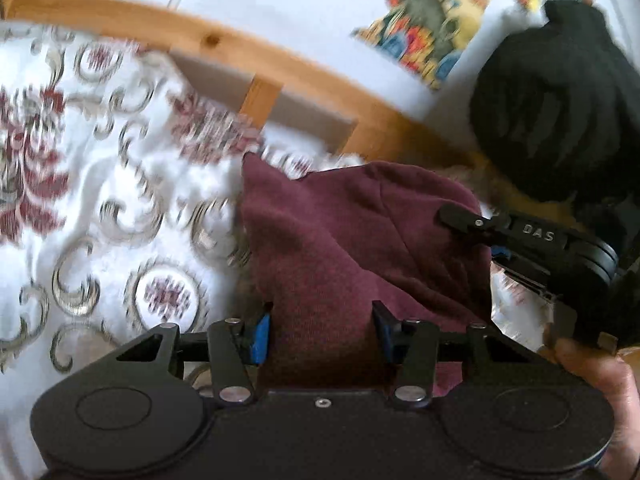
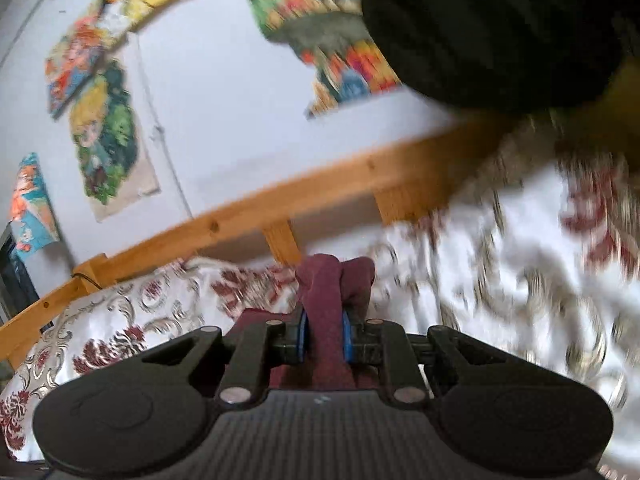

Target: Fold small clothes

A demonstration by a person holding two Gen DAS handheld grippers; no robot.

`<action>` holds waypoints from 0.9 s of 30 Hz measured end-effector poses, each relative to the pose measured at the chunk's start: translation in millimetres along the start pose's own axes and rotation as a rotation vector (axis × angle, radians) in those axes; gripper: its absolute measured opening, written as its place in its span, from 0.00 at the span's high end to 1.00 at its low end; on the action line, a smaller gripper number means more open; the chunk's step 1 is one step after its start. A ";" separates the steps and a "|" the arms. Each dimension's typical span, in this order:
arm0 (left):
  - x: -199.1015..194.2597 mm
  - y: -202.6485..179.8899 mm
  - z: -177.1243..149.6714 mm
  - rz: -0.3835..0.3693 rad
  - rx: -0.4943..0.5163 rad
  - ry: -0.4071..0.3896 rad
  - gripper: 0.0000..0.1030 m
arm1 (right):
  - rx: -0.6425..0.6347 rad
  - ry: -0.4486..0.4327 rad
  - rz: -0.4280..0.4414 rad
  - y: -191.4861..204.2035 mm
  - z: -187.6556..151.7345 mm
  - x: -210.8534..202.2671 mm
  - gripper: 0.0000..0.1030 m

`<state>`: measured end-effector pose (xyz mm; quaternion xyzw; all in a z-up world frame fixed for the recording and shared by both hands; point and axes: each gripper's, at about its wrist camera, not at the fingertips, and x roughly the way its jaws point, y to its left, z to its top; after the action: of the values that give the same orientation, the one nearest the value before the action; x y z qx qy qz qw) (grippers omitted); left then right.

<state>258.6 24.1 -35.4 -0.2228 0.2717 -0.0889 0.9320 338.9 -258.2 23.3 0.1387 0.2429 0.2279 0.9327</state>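
Bedroom setup, looks like: a bed with a white spread (image 1: 120, 208) covered in maroon-and-silver flowers, a pine bed rail (image 1: 224, 46) along its far edge, and a white wall behind with bright cartoon stickers (image 2: 104, 136) on it. Both views are pretty smeared, so take the fine detail with a pinch of salt.

Main item is a small maroon knit garment (image 1: 352, 232), hard to say exactly what kind. It's gathered between both tools, near the middle of the bed on the rail side.

Right hand-held gripper (image 2: 323, 338) is nearly closed, blue pads pinching a bunched fold of the maroon fabric that pokes up past the fingertips. Left hand-held gripper (image 1: 322, 332) is about half open with the cloth running right between the fingers. It looks like the pads are on the fabric, but I can't really tell if it's a firm pinch or just resting there.

My guess on why it's held like this: two corners or edges held up off the spread so the piece hangs and can be laid flat or doubled over. A black knit thing (image 1: 556, 108) sits by the rail, looks like another item.
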 end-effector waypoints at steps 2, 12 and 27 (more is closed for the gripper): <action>6.7 3.8 -4.0 0.014 -0.014 0.036 0.49 | 0.017 0.024 -0.041 -12.0 -9.3 5.1 0.81; 13.1 10.1 -6.2 0.020 -0.064 0.076 0.40 | 0.096 0.040 -0.143 -39.7 -19.9 0.7 0.68; -10.0 -6.9 1.0 0.030 -0.035 0.037 0.01 | 0.094 -0.017 -0.199 -16.6 -20.2 -63.4 0.02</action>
<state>250.4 21.3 -26.8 -0.2334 0.2937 -0.0740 0.9240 285.0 -300.7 24.9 0.1596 0.2581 0.1212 0.9451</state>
